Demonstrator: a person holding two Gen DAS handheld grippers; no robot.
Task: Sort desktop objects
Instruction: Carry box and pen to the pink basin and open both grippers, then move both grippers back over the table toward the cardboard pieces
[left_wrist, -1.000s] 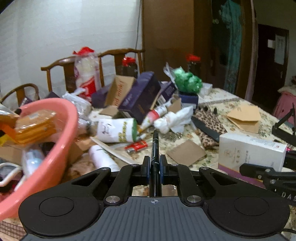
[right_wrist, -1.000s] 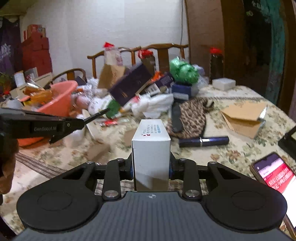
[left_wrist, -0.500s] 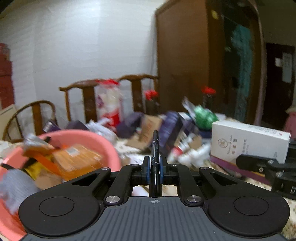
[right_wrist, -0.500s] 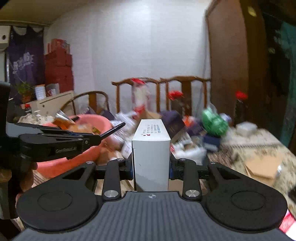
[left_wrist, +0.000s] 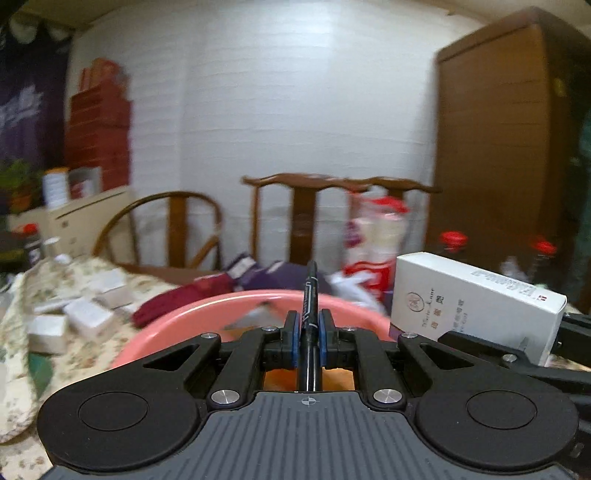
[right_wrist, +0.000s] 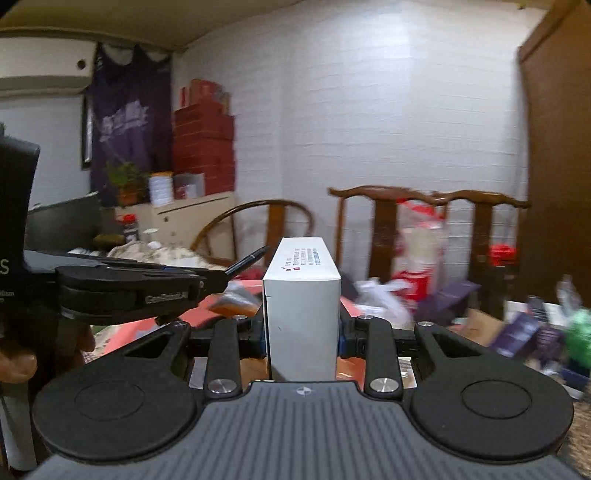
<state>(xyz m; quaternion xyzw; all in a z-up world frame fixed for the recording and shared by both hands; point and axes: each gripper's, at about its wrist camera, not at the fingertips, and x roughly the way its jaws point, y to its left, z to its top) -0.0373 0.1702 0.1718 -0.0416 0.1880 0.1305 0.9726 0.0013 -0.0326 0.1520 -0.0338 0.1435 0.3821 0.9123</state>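
Left gripper (left_wrist: 308, 325) clenched on black pen (left_wrist: 309, 295), right gripper (right_wrist: 302, 332) clamping white box (right_wrist: 303, 295). Both poised above pink basin (left_wrist: 236, 301), rim at 12 o'clock. Risk: thin pen slipping out, or box overshooting rim.

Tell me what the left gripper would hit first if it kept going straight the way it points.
Probably the pink basin: the left gripper, shut on the black pen, aims slightly down over its rim. Depth is unclear.
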